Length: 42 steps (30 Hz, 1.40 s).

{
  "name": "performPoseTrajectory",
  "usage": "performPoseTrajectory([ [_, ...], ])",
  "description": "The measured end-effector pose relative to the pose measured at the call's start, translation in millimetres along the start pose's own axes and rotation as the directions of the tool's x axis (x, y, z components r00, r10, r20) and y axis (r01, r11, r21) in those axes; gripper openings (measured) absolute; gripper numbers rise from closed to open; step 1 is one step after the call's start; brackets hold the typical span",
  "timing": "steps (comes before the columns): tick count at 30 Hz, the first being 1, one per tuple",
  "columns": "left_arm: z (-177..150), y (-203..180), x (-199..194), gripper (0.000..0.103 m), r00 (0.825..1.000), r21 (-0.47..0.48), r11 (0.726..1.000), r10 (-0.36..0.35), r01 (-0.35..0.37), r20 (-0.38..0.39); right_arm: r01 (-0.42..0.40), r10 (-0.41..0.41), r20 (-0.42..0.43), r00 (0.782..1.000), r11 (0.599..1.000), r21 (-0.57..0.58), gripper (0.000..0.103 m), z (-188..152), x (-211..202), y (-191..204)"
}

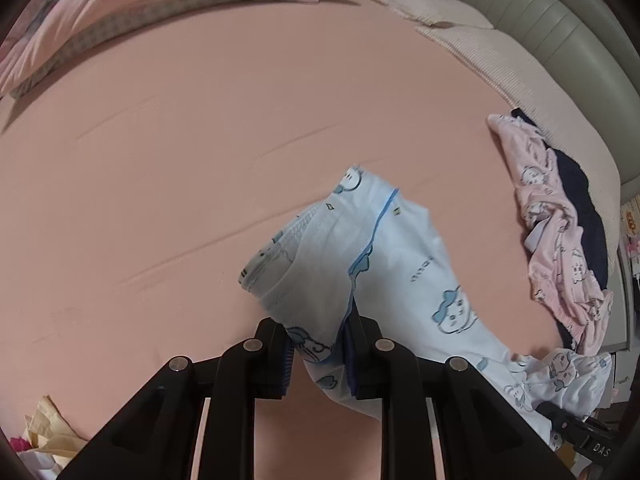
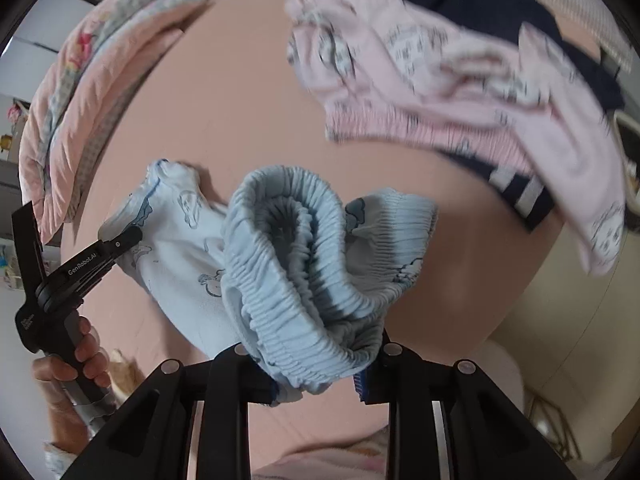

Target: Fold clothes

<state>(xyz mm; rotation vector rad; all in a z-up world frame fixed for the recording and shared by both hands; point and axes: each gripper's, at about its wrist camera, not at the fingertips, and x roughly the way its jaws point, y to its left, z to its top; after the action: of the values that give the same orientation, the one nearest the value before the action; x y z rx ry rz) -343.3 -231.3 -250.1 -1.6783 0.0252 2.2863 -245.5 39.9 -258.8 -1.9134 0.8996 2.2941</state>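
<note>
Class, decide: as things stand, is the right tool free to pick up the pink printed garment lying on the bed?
Probably not yet. The right tool is shut on the light blue pants, so its jaws are full. The pink garment itself lies uncovered on the bed sheet.

Pink-sheeted bed (image 1: pixel 200 152) — folded quilt (image 1: pixel 160 4), pink pyjamas (image 1: pixel 552 216) over navy garment (image 1: pixel 580 200).

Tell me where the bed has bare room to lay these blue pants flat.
Free: the wide pink sheet between the folded quilt and the blue pants. Crowded: the right side, where pink pajamas lie over a dark garment.
</note>
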Motion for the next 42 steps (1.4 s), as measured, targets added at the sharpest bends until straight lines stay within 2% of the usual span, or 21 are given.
performPoseTrajectory([
  [5, 0, 6, 6, 0.021, 0.999, -0.027, 1.0, 0.01, -0.011, -0.044, -0.028, 0.031, -0.071, 0.997, 0.999, 0.038, 0.03, -7, 5, -4],
  [7, 1, 7, 9, 0.026, 0.996, -0.033, 0.999, 0.031, -0.034, -0.086, -0.035, 0.04, -0.107, 0.993, 0.998, 0.047, 0.038, -10, 7, -5],
  [8, 1, 7, 9, 0.035, 0.993, -0.028, 0.998, 0.057, -0.061, -0.101, -0.038, 0.045, -0.133, 0.99, 0.998, 0.057, 0.041, -11, 9, -7],
  [9, 0, 7, 8, 0.051, 0.99, -0.023, 0.996, 0.083, -0.086, -0.11, -0.054, 0.066, -0.158, 0.985, 0.995, 0.079, 0.046, -13, 10, -10],
  [10, -1, 7, 3, 0.059, 0.99, -0.023, 0.994, 0.103, -0.106, -0.092, -0.069, 0.087, -0.182, 0.979, 0.992, 0.102, 0.051, -15, 12, -13],
  [11, -3, 8, -2, 0.071, 0.989, -0.023, 0.992, 0.124, -0.126, -0.075, -0.084, 0.108, -0.206, 0.973, 0.989, 0.124, 0.053, -17, 13, -16],
  [12, -4, 8, -7, 0.074, 0.988, -0.025, 0.99, 0.14, -0.142, -0.058, -0.08, 0.105, -0.212, 0.972, 0.989, 0.124, 0.057, -19, 13, -17],
  [18, -25, 17, -51, 0.076, 0.995, -0.106, 0.99, 0.094, -0.09, 0.037, -0.068, 0.094, -0.226, 0.969, 0.99, 0.12, 0.062, -27, 5, -22],
  [24, -57, 16, -84, 0.077, 0.985, -0.124, 0.984, 0.139, -0.125, 0.104, -0.087, 0.105, -0.224, 0.969, 0.992, 0.087, 0.068, -26, -10, -20],
  [29, -70, -11, -101, 0.078, 0.978, -0.106, 0.986, 0.142, -0.126, 0.154, -0.105, 0.112, -0.209, 0.972, 0.994, 0.041, 0.068, -27, -25, -18],
  [32, -81, -34, -106, 0.078, 0.968, -0.065, 0.985, 0.167, -0.158, 0.186, -0.126, 0.133, -0.211, 0.969, 0.991, 0.045, 0.069, -24, -35, -27],
  [34, -88, -52, -108, 0.078, 0.965, -0.045, 0.987, 0.159, -0.153, 0.208, -0.136, 0.141, -0.208, 0.968, 0.99, 0.042, 0.069, -20, -40, -30],
  [37, -97, -71, -116, 0.085, 0.964, -0.014, 0.99, 0.139, -0.14, 0.225, -0.155, 0.157, -0.208, 0.966, 0.988, 0.026, 0.07, -18, -50, -37],
  [39, -104, -85, -122, 0.085, 0.962, 0.007, 0.989, 0.14, -0.145, 0.234, -0.16, 0.159, -0.209, 0.965, 0.987, 0.012, 0.074, -16, -54, -43],
  [42, -113, -107, -125, 0.085, 0.956, 0.045, 0.984, 0.159, -0.175, 0.245, -0.159, 0.154, -0.218, 0.964, 0.987, -0.009, 0.074, -14, -57, -53],
])
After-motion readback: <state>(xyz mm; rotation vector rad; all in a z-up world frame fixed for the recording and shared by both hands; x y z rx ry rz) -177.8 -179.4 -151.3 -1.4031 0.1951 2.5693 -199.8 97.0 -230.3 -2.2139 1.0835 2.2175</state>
